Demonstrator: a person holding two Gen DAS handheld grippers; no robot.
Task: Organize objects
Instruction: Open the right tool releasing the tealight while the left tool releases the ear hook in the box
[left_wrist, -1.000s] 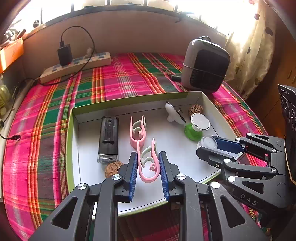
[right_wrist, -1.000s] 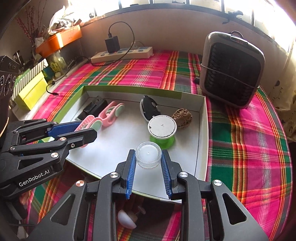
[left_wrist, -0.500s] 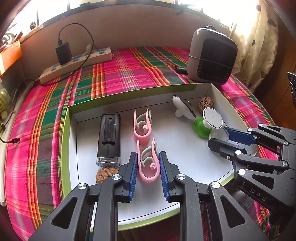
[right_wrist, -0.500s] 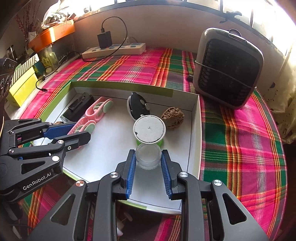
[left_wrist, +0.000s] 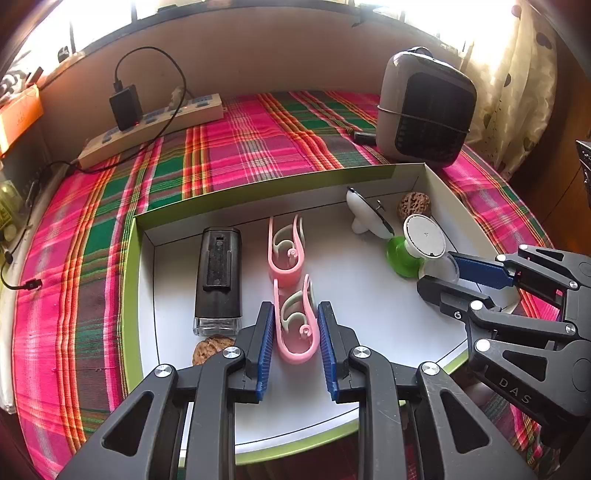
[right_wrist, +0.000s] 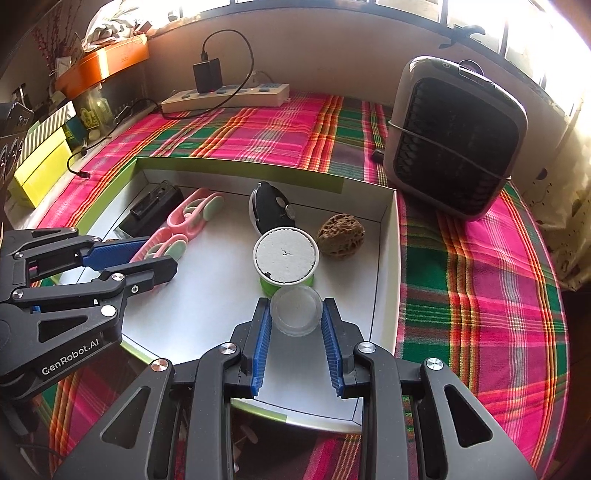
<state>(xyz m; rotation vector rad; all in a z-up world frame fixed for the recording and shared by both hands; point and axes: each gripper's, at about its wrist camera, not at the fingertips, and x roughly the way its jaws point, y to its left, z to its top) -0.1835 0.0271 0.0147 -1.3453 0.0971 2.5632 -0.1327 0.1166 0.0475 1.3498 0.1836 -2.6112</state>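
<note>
Mostly the sorting looks done, with flashlight (left_wrist: 218, 275), walnuts and one pink clip (left_wrist: 286, 251) already lying in the box (left_wrist: 146, 280), while the left tongs (left_wrist: 295, 332) pinch a second clip (left_wrist: 295, 325) and the right tongs (right_wrist: 295, 325) pinch a clear cup (right_wrist: 295, 311) low over its floor, neither yet released.

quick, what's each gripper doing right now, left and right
Left gripper: shut on the pink clip, over the tray.
Right gripper: shut on the clear cap, beside the green cup.
</note>
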